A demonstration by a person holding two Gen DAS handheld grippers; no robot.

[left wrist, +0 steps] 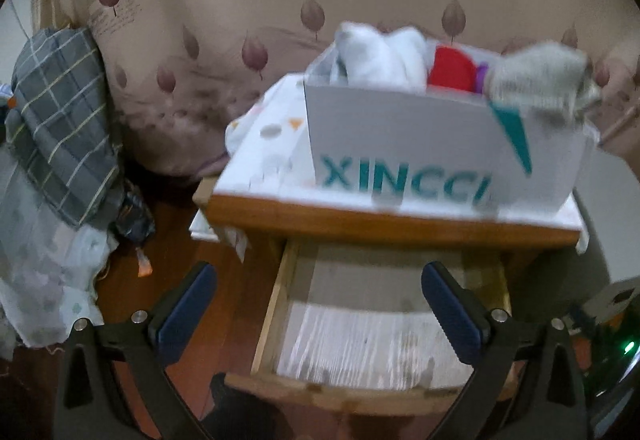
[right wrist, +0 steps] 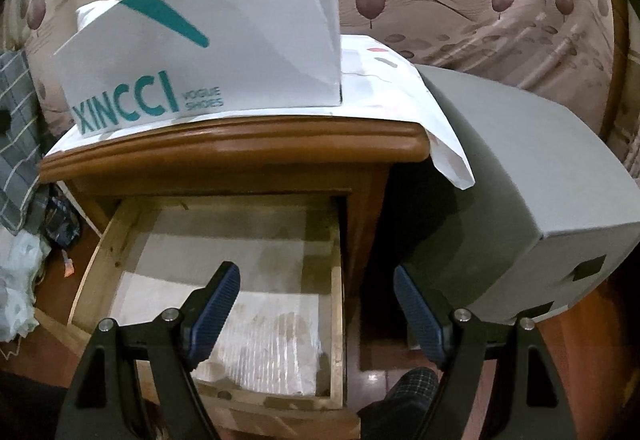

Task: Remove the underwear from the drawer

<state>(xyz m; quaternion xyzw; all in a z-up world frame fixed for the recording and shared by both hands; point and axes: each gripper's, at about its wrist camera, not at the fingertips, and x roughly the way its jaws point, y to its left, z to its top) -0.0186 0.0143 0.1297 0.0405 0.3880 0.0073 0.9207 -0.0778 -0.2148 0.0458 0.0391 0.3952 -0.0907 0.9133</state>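
Note:
The wooden nightstand's drawer [left wrist: 276,304] is pulled open; only its pale lined bottom shows, also in the right wrist view [right wrist: 120,236]. A white XINCCI shoebox [left wrist: 400,144] stands on the nightstand top, also in the right wrist view [right wrist: 224,52]. It holds white [left wrist: 380,56], red [left wrist: 452,70] and grey [left wrist: 540,80] garments; the grey one hangs over its right rim. My left gripper [left wrist: 320,300] is open and empty above the drawer. My right gripper [right wrist: 316,304] is open and empty over the drawer's right side.
A white patterned cloth [left wrist: 272,144] covers the nightstand top. A grey box-like unit [right wrist: 540,200] stands right of the nightstand. A leaf-print bedspread [left wrist: 240,40] lies behind. A grey plaid pillow [left wrist: 64,120] and pale fabric [left wrist: 44,280] lie at the left on the wooden floor.

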